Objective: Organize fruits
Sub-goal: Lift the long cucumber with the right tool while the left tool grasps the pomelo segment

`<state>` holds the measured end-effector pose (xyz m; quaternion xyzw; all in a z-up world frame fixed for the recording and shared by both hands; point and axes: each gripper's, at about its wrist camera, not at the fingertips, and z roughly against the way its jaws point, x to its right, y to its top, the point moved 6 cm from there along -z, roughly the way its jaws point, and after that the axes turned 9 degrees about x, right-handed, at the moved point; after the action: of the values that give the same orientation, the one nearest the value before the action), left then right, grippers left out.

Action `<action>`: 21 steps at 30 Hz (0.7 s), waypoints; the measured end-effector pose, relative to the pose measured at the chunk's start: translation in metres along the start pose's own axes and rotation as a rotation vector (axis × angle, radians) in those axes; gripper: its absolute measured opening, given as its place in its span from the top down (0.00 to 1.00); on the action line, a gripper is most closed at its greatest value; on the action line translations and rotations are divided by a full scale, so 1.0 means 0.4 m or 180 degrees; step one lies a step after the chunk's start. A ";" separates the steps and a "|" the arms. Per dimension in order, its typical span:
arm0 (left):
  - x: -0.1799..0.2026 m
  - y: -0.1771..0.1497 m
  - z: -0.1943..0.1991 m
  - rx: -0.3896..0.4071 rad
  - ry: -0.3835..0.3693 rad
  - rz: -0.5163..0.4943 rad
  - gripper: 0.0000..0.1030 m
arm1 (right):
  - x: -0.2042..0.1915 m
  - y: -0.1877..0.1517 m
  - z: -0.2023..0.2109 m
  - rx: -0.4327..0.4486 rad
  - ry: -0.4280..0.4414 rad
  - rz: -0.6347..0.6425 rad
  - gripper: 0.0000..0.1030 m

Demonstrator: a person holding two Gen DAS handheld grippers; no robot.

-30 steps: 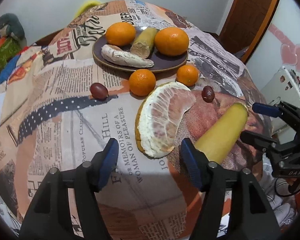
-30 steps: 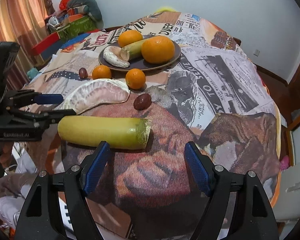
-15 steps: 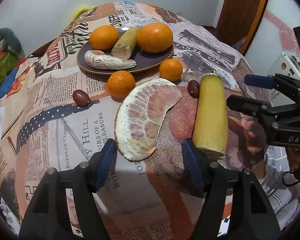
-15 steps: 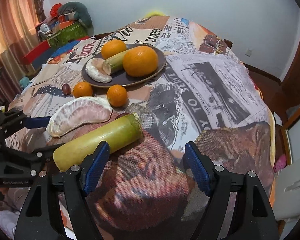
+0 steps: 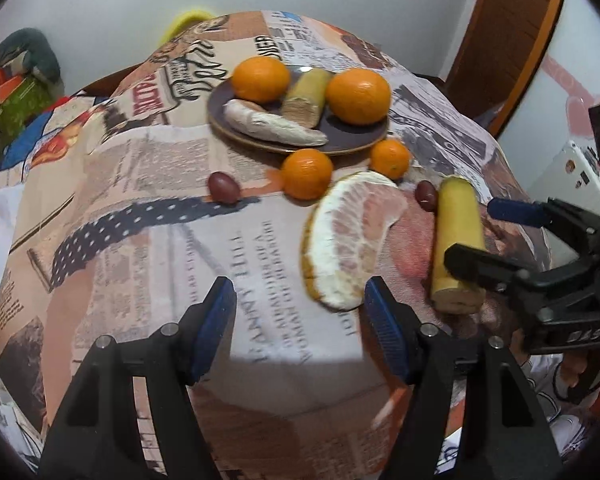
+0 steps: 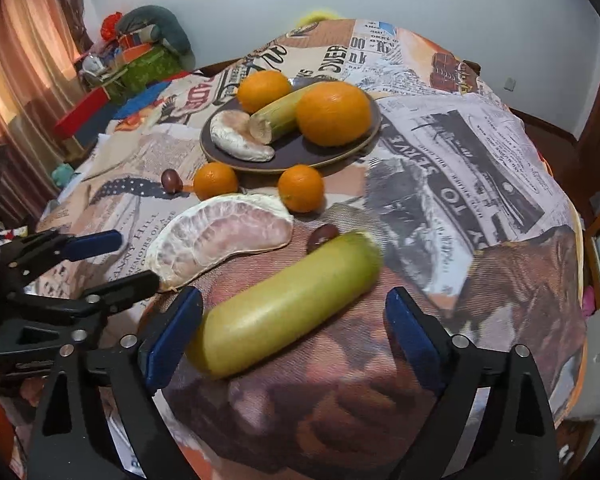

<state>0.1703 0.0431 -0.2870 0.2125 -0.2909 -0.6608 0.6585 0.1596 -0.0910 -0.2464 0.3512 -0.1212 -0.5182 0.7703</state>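
Note:
A dark plate [image 5: 352,136] [image 6: 300,152] at the back holds two oranges, a green cane piece and a pomelo slice. In front lie two small oranges [image 5: 306,172] [image 6: 300,188], a big peeled pomelo wedge [image 5: 352,240] [image 6: 220,240], two dark dates [image 5: 223,188] and a long yellow-green cane piece [image 5: 456,240] [image 6: 284,300]. My left gripper [image 5: 298,324] is open, just short of the pomelo wedge. My right gripper [image 6: 294,336] is open, with the near end of the cane piece between its fingers; it also shows in the left wrist view [image 5: 496,232].
The round table wears a newspaper-print cloth [image 5: 140,240] that falls off close in front of both grippers. Boxes and bags [image 6: 140,64] stand at the back left. A wooden door [image 5: 500,32] is at the back right.
The right gripper has moved forward over the cane piece, whose near end now lies between its fingers. The left gripper has shifted left, so the pomelo wedge sits toward its right finger.

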 end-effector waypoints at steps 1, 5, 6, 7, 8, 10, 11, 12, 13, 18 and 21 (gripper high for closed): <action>-0.008 -0.002 0.003 0.0007 0.0001 0.0022 0.34 | -0.007 -0.002 -0.010 -0.0015 -0.0035 0.0003 0.10; -0.024 -0.007 0.011 0.0028 -0.0012 0.0087 0.34 | -0.019 -0.011 -0.042 -0.0106 -0.0117 -0.0017 0.08; -0.025 -0.008 0.011 0.0025 -0.0021 0.0093 0.34 | -0.020 -0.014 -0.050 -0.0105 -0.0191 0.0026 0.07; -0.025 -0.009 0.010 0.0020 -0.0028 0.0095 0.34 | -0.021 -0.016 -0.052 -0.0100 -0.0211 0.0047 0.07; -0.023 -0.009 0.008 0.0013 -0.0034 0.0092 0.34 | -0.021 -0.018 -0.052 -0.0086 -0.0224 0.0070 0.07; -0.017 -0.007 0.002 0.0005 -0.0041 0.0075 0.34 | -0.019 -0.022 -0.045 -0.0047 -0.0211 0.0101 0.10; -0.012 -0.004 0.000 0.0003 -0.0051 0.0061 0.34 | -0.016 -0.023 -0.039 -0.0036 -0.0175 0.0109 0.14; -0.008 -0.001 -0.002 0.0007 -0.0065 0.0049 0.34 | -0.012 -0.025 -0.031 -0.0028 -0.0130 0.0108 0.17; -0.003 0.002 -0.004 0.0008 -0.0085 0.0039 0.34 | -0.010 -0.026 -0.024 -0.0024 -0.0103 0.0118 0.23; 0.037 0.021 -0.019 -0.0005 -0.0178 -0.0065 0.34 | 0.028 -0.039 0.017 -0.0020 -0.0028 0.0102 0.45; 0.061 0.032 -0.036 -0.0027 -0.0162 -0.0184 0.34 | 0.060 -0.043 0.033 -0.0015 -0.0071 0.0061 0.49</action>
<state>0.1882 0.0176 -0.2866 0.2012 -0.2984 -0.6860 0.6323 0.1505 -0.1215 -0.2524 0.3424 -0.1319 -0.5150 0.7747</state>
